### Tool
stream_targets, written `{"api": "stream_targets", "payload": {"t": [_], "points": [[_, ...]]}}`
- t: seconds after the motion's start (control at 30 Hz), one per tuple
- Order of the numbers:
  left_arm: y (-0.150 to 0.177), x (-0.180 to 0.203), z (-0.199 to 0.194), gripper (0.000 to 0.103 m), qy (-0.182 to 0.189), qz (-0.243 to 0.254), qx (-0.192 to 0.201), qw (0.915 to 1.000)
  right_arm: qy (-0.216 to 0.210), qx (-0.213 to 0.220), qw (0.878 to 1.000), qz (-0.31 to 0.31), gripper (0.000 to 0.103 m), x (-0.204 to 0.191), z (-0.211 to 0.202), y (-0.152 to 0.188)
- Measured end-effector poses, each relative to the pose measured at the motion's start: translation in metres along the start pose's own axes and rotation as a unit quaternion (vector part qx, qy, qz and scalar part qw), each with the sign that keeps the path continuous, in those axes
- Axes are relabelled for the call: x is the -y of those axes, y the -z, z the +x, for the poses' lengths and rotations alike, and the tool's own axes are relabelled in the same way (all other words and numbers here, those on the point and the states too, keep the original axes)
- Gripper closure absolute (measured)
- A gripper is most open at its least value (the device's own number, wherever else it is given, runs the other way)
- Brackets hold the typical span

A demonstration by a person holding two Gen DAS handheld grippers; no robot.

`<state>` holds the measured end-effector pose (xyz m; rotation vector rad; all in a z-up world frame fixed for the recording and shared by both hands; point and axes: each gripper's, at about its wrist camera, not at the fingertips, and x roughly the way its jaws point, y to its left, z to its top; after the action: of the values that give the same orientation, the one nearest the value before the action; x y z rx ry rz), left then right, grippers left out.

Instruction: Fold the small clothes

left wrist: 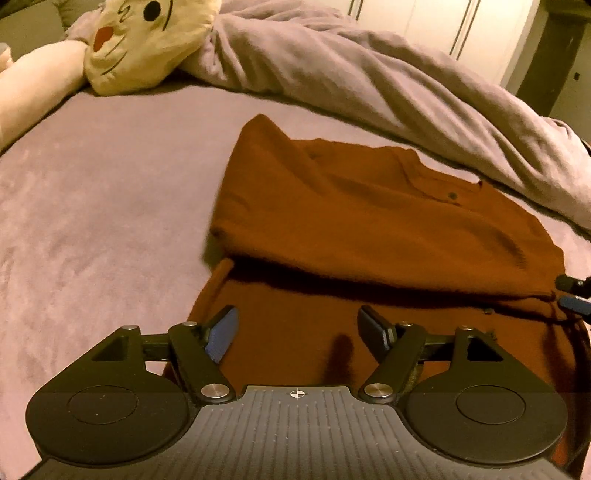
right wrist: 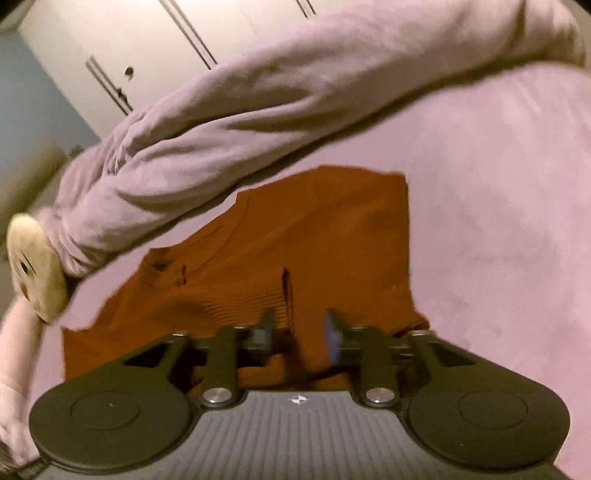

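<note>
On the pink bed [left wrist: 92,206] your rust top [left wrist: 369,221] lies partly folded, near the bunched blanket [left wrist: 369,74] and a plush toy [left wrist: 140,40]. Your left gripper [left wrist: 297,334] hangs over its near edge with fingers released and empty. Your right gripper [right wrist: 300,328] stands partly apart above the ribbed hem, grasping nothing.

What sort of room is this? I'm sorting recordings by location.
Most likely a bedroom: the rust-brown garment lies on a bed sheet, with a bunched duvet, a plush toy and closet doors behind.
</note>
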<state>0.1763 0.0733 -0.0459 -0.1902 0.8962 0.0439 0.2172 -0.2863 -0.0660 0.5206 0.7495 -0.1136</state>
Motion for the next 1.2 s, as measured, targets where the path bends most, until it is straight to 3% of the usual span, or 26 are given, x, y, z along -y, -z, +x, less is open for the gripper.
{"api": "stream_targets", "payload": {"t": [0.17,0.33,0.4,0.43,0.47,0.7,0.83,0.9,0.97,1.07,1.2], "points": [[0.0,0.005,0.005,0.022,0.001,0.012,-0.008,0.9999,-0.04,-0.03,0.999,0.017,0.069,-0.011,0.024,-0.001],[-0.001,0.005,0.008,0.02,-0.007,0.018,-0.009,0.9998,-0.032,-0.034,0.998,-0.041,0.068,-0.033,0.039,-0.001],[-0.002,0.004,0.009,0.02,-0.01,0.014,-0.009,0.9998,-0.024,-0.029,0.997,-0.074,0.082,-0.041,0.038,0.0],[-0.002,0.004,0.01,0.019,-0.011,0.012,-0.009,0.9998,-0.02,-0.023,0.995,-0.096,0.097,-0.045,0.036,0.001],[-0.003,0.004,0.01,0.019,-0.011,0.011,-0.009,0.9998,-0.015,-0.015,0.993,-0.114,0.101,-0.048,0.033,0.002],[-0.006,0.007,0.009,0.017,-0.013,0.018,-0.003,0.9997,0.017,0.067,0.982,-0.177,0.103,-0.058,0.005,-0.003],[-0.006,0.006,0.009,0.016,-0.012,0.013,-0.007,0.9998,-0.013,0.01,0.993,-0.113,0.099,-0.042,0.008,-0.014],[-0.005,0.006,0.01,0.016,-0.011,0.013,-0.009,0.9998,-0.036,-0.018,0.996,-0.085,0.088,-0.034,0.01,-0.012],[-0.004,0.006,0.01,0.015,-0.01,0.015,-0.011,0.9998,-0.053,-0.032,0.997,-0.055,0.069,-0.028,0.011,-0.009],[-0.004,0.003,0.009,0.014,-0.012,0.016,-0.012,0.9997,-0.066,-0.033,0.997,-0.029,0.068,-0.025,0.009,-0.006],[-0.006,-0.002,0.009,0.014,-0.012,0.005,-0.012,0.9999,-0.044,-0.041,0.998,-0.011,0.065,-0.021,0.019,-0.005]]}}
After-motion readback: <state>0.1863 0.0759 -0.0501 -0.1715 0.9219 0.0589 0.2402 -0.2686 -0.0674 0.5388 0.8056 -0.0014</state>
